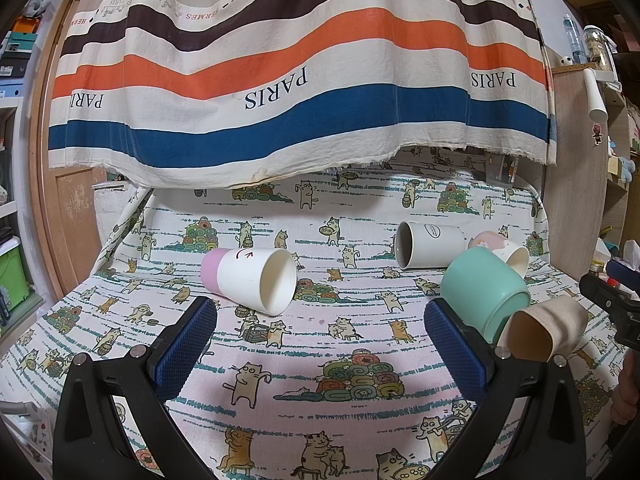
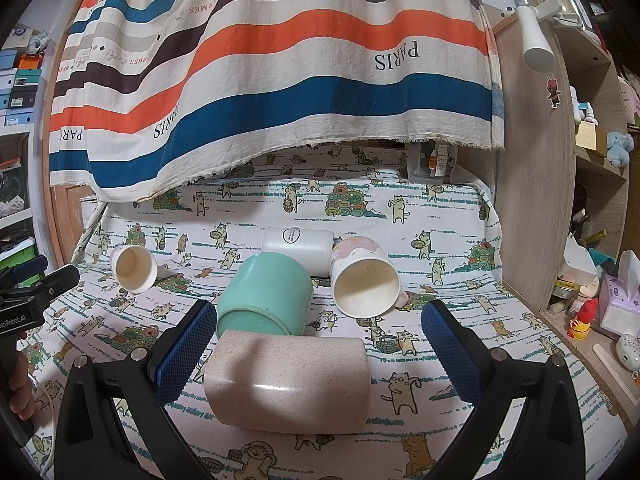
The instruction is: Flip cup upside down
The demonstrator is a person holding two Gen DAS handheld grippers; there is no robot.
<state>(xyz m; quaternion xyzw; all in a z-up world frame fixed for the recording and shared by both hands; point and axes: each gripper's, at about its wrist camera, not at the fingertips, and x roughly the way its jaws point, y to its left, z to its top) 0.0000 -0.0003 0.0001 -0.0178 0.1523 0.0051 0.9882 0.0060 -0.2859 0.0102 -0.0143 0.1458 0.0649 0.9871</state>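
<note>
Several cups lie on their sides on the cat-print cloth. A pink-and-white cup (image 1: 250,280) lies just ahead of my open, empty left gripper (image 1: 320,344); it also shows in the right wrist view (image 2: 134,268). A beige speckled cup (image 2: 288,382) lies between the wide-open fingers of my right gripper (image 2: 320,352), not touched; it also shows in the left wrist view (image 1: 548,334). Behind it lie a mint-green cup (image 2: 264,294), a pale pink-and-white cup (image 2: 366,284) and a white cup (image 2: 298,242). The mint cup (image 1: 484,294) and white cup (image 1: 430,246) show in the left wrist view.
A striped "PARIS" cloth (image 1: 300,80) hangs over the back of the table. A wooden panel (image 2: 532,208) stands at the right, with cluttered shelves and small items (image 2: 592,312) beyond. A wooden door (image 1: 68,200) is at the left. The other gripper's body (image 2: 24,292) shows at the left edge.
</note>
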